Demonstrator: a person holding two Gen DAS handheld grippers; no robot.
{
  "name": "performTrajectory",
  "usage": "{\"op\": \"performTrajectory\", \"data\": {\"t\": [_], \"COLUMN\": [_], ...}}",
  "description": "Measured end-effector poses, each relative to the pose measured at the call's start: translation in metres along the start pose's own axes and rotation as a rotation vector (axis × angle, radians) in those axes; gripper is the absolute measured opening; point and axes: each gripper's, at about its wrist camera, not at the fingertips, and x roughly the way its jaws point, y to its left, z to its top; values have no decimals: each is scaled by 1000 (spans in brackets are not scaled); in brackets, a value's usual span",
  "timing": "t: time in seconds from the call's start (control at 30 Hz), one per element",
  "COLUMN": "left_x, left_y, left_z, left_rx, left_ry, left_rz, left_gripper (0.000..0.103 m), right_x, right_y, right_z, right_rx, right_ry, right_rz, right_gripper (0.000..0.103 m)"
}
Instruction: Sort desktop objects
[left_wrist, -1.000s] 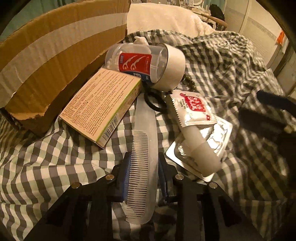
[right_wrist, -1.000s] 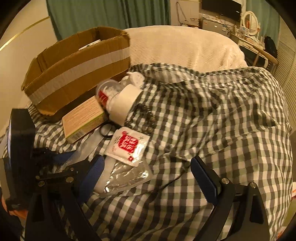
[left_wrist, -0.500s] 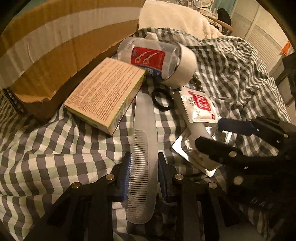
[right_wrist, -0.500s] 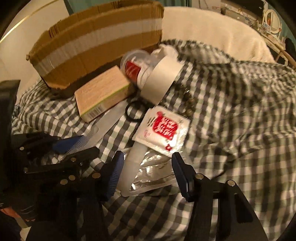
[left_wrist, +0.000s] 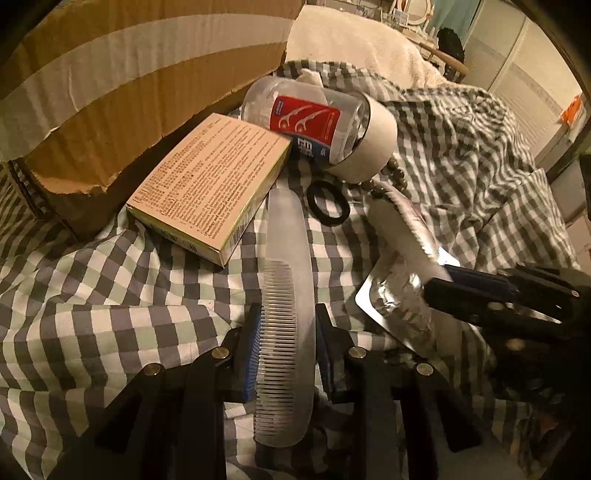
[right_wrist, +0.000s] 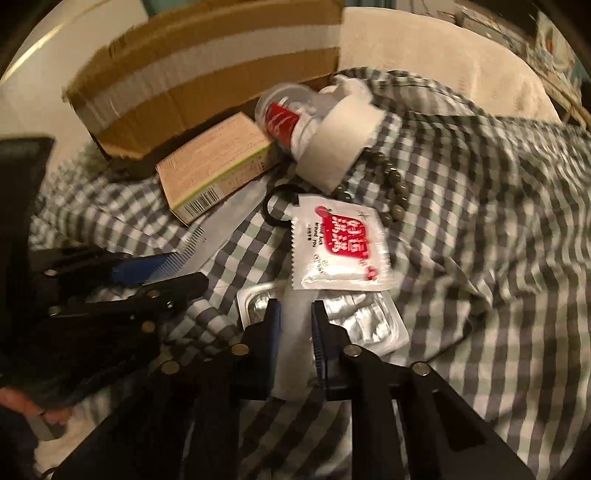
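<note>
a gray, green and white checked cloth (left_wrist: 122, 295) covers the surface and carries everything. at the far left stands a brown cardboard box (left_wrist: 122, 85) with a pale tape band across its side; its inside is hidden from both views. leaning against it lies a flat tan carton (left_wrist: 210, 181) printed with dense small text too fine to read, with a barcode on one end in the right wrist view.

next to the carton a clear plastic tub (left_wrist: 314, 118) lies on its side, white lid toward the camera, holding white floss picks; its red and blue label shows two pick drawings. dark beads (right_wrist: 391, 181) trail out from under the lid.

the left claw (left_wrist: 284, 354) grips a translucent comb (left_wrist: 286, 314) across its teeth, the handle reaching toward a black ring (left_wrist: 328, 203).

the right claw (right_wrist: 295, 343) is closed on a white tube (right_wrist: 295, 332) lying over a silver blister pack (right_wrist: 365, 321). a white sachet (right_wrist: 338, 247) with a red panel of chinese characters rests on the tube's far end; its small english line is blurred.
</note>
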Motion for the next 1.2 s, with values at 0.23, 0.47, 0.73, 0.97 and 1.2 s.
{"op": "performTrajectory", "data": {"t": [0.23,0.47,0.73,0.97,1.2], "left_x": [-12,-20,-58,-49,4], "left_y": [-3,-9,-14,-17,-23], "left_z": [-3,-1,1,1,2], "left_rx": [5,-6,-20,5,46], "left_ry": [-23,-49,-130,-98,29], "left_rz": [-48,-81,-161,-141,-32], "left_gripper": [27,27,19,20,29], "right_x": [-35,-59,-85,-98,-87], "right_y": [-5,-4,-6,-3,-10], "right_z": [-1,2,6,9,7], "right_rx": [78,97,114,110,128], "right_ry": [-69,-126,-189,-213,-180], "right_rz": [83,135,160,155,150], "right_gripper": [14,14,14,14,14]}}
